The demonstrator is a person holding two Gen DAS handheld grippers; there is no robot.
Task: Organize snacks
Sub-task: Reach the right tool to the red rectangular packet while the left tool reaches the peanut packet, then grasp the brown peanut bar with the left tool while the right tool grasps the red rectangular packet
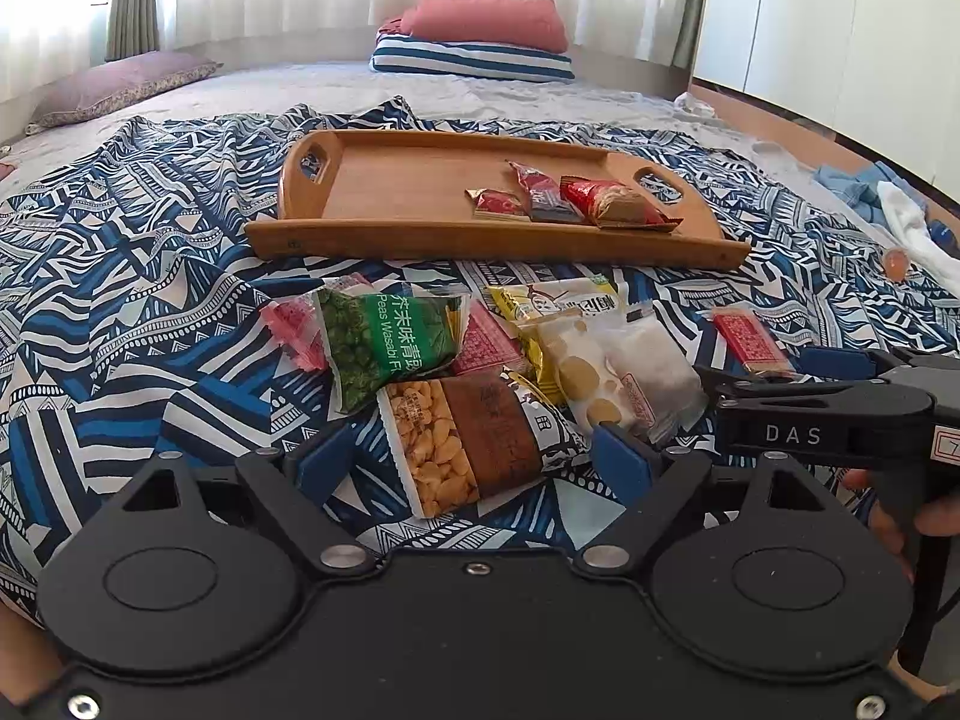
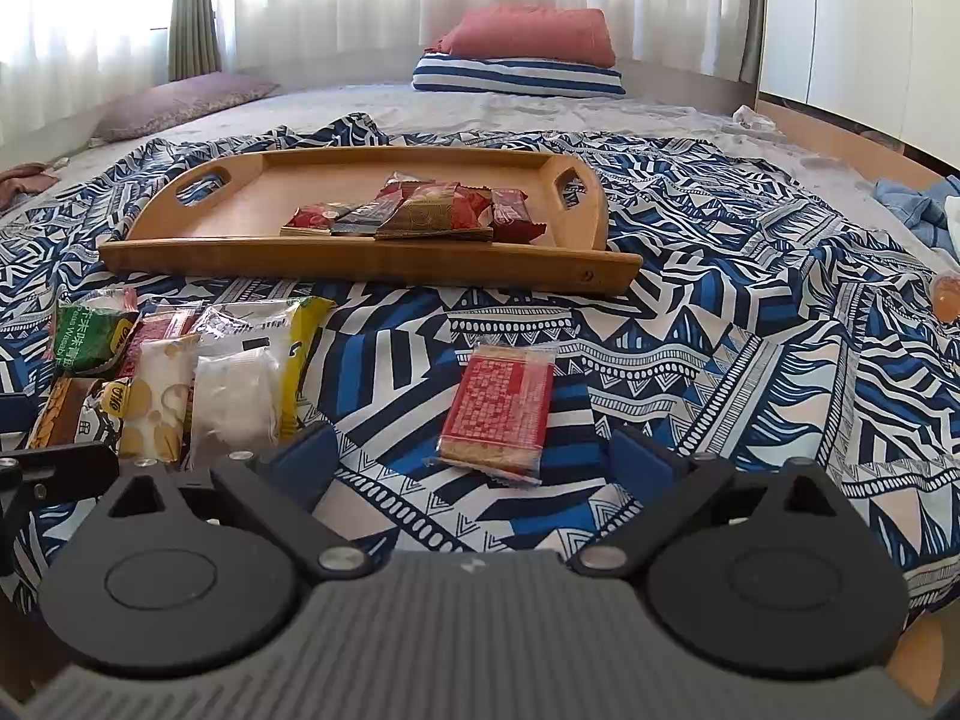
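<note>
A wooden tray lies on the patterned blue cloth and holds several red snack packets. A pile of loose snacks lies in front of it: a green wasabi-pea bag, a peanut packet, yellow and white packets. My left gripper is open, its jaws on either side of the peanut packet's near end. My right gripper is open just before a lone red cracker packet.
The patterned cloth covers a bed. Pillows are stacked at the far end, and a purple cushion lies at the far left. Blue and white clothes and a small orange jelly cup lie at the right.
</note>
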